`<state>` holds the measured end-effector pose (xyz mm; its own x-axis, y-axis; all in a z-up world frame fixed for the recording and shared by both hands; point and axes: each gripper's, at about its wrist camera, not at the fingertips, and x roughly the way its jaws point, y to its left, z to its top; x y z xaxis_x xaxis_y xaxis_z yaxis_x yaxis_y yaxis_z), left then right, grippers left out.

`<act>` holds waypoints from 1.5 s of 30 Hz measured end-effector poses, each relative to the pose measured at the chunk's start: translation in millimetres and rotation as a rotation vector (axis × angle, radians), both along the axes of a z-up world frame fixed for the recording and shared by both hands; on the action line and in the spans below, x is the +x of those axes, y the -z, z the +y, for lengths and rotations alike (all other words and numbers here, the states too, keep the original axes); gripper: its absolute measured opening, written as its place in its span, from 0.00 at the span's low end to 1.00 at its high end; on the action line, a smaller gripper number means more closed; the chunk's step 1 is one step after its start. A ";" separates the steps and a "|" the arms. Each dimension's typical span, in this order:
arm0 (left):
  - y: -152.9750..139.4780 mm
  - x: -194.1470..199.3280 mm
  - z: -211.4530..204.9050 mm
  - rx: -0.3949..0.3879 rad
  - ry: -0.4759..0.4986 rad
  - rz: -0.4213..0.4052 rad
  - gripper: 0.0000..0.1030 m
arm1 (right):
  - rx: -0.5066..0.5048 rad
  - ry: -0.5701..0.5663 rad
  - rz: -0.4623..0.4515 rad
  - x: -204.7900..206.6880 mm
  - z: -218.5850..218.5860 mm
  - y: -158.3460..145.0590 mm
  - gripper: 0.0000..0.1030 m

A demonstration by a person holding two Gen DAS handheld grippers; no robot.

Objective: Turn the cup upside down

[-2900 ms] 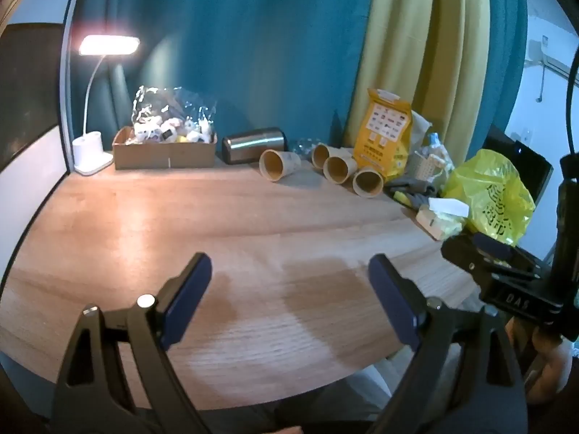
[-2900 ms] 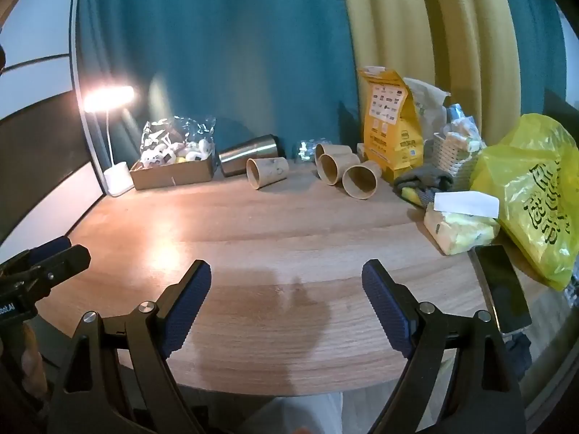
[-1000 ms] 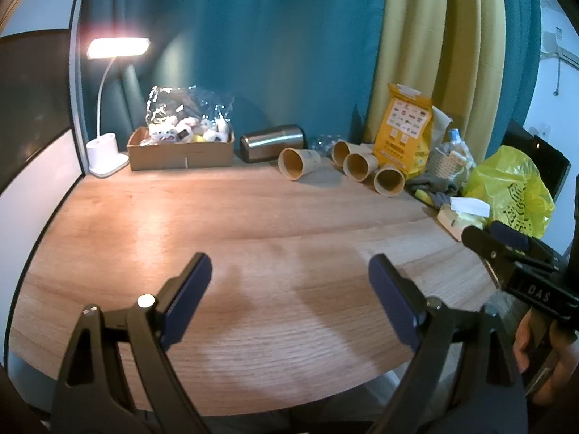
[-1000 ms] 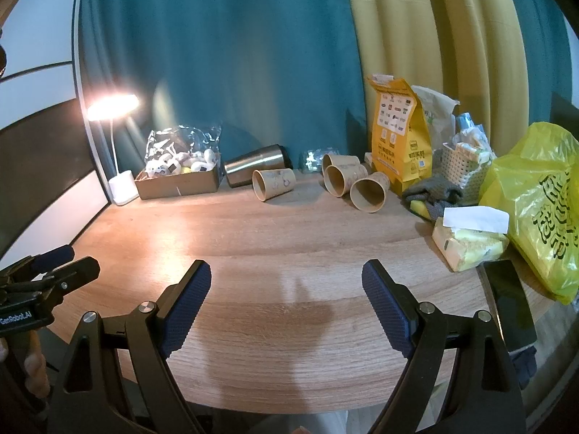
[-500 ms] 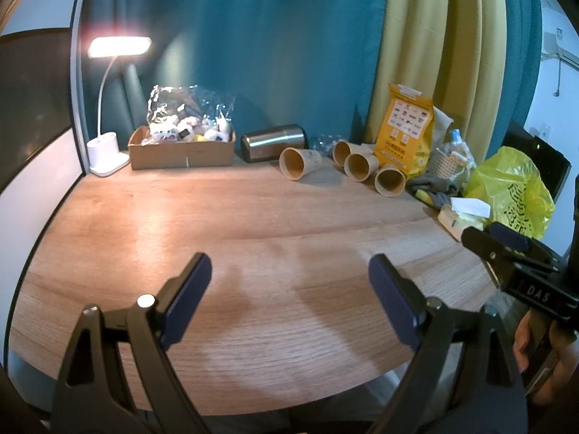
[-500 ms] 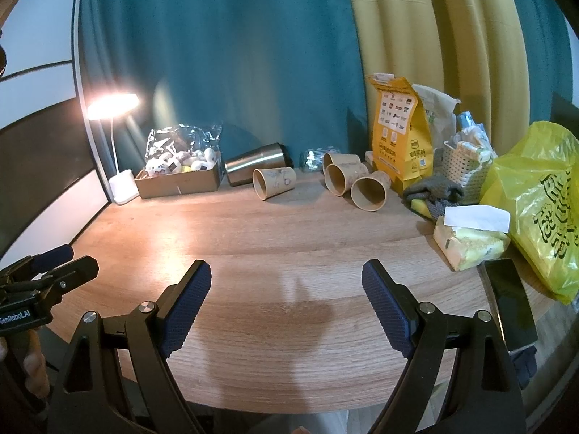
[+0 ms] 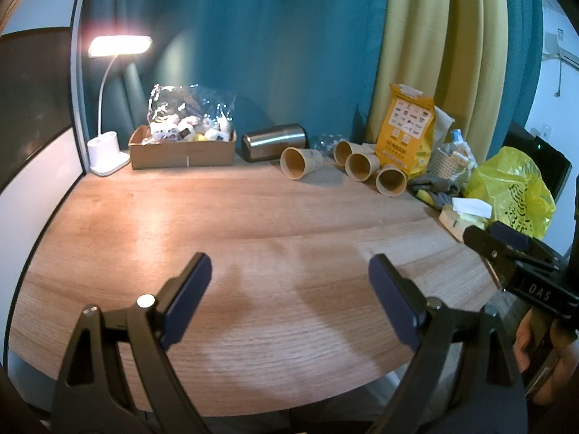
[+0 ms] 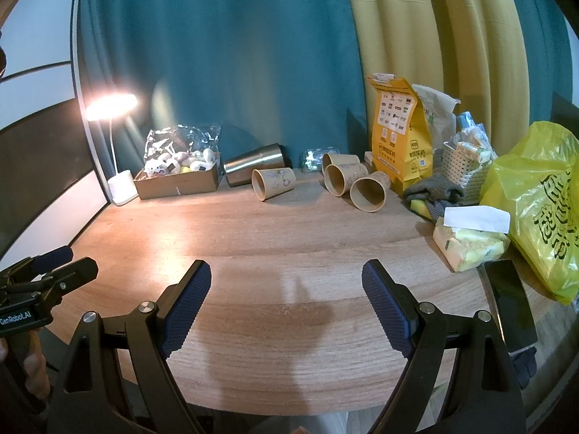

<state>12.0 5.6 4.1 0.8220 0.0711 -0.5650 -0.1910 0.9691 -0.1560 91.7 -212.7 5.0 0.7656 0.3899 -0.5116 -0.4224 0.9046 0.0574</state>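
Note:
Several brown paper cups lie on their sides at the back of the wooden table (image 7: pixel 224 224). One cup (image 7: pixel 299 162) (image 8: pixel 272 183) lies apart on the left. Three more lie together to its right: one at the back (image 8: pixel 339 161), one in the middle (image 8: pixel 343 178), one nearest (image 8: pixel 370 190) (image 7: pixel 391 180). My left gripper (image 7: pixel 289 289) is open and empty above the table's front. My right gripper (image 8: pixel 286 289) is open and empty too, far short of the cups. The right gripper's tip (image 7: pixel 506 249) shows in the left wrist view, and the left gripper's tip (image 8: pixel 54 271) in the right wrist view.
A steel tumbler (image 8: pixel 256 165) lies on its side behind the cups. A cardboard box of small items (image 8: pixel 178 178) and a lit desk lamp (image 7: pixel 107 152) stand at back left. An orange bag (image 8: pixel 400 133), basket (image 8: pixel 464 166), tissue pack (image 8: pixel 469 235), phone (image 8: pixel 509 300) and yellow plastic bag (image 8: pixel 542 202) crowd the right.
Over the last seconds both views shifted slightly, with the cups a little closer and higher in frame. Both grippers stayed open.

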 end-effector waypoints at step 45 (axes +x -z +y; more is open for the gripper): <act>18.5 209.5 -15.9 0.087 0.216 0.116 0.87 | 0.049 0.124 0.066 116.7 -44.2 40.3 0.85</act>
